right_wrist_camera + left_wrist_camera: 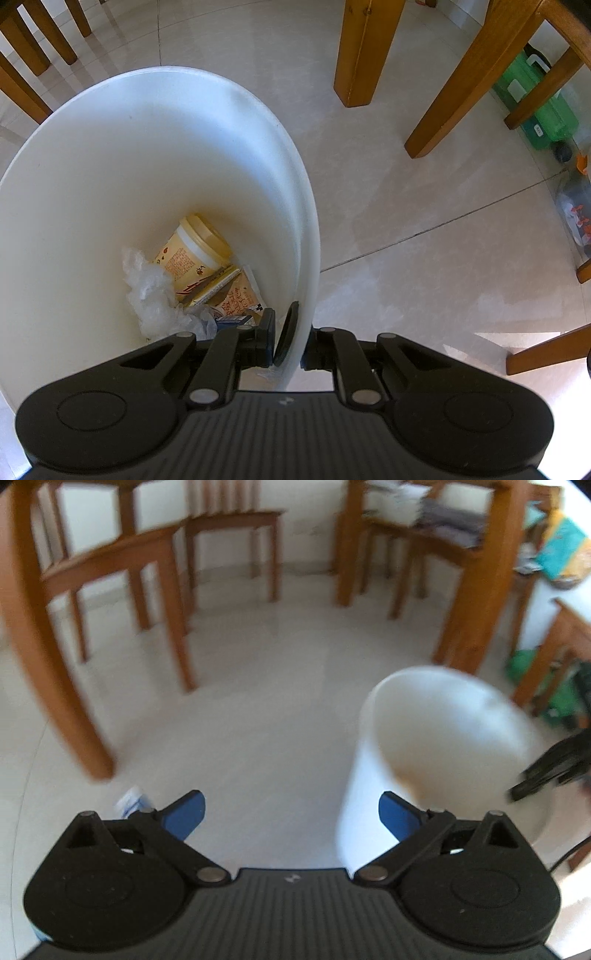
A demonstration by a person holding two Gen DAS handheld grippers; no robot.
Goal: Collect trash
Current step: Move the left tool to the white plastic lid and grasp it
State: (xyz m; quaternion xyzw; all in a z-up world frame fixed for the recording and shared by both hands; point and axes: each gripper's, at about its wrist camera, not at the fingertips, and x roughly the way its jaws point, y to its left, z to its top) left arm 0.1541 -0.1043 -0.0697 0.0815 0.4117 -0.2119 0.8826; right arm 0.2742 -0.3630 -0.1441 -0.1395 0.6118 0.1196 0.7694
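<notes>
Two blue-tipped fingers (184, 814) of the left gripper (291, 816) standing wide apart, holding nothing. Hovering over bare floor tiles (258, 720), with the white bin (436, 738) just off the right finger and slightly ahead, blurred. Showing a small white-and-blue scrap (131, 801) on the floor just outside the left finger, half hidden behind it; too smeared to tell what it is. Showing chair legs (177, 627) well ahead.

Moving to the right wrist view: right gripper (290, 338) pinching the bin's rim wall (306, 258), one pad inside, one outside, closed firmly on it. Lying at the bottom, ahead of the inner finger: a yellow-lidded cup (192, 247), crumpled clear plastic (151, 291), a printed carton (236, 295).

Judging the step: carrying or steadying the bin while hunting for more litter. Probably next: swinging the left fingers over the scrap, lowering, closing, then dropping it in.
</notes>
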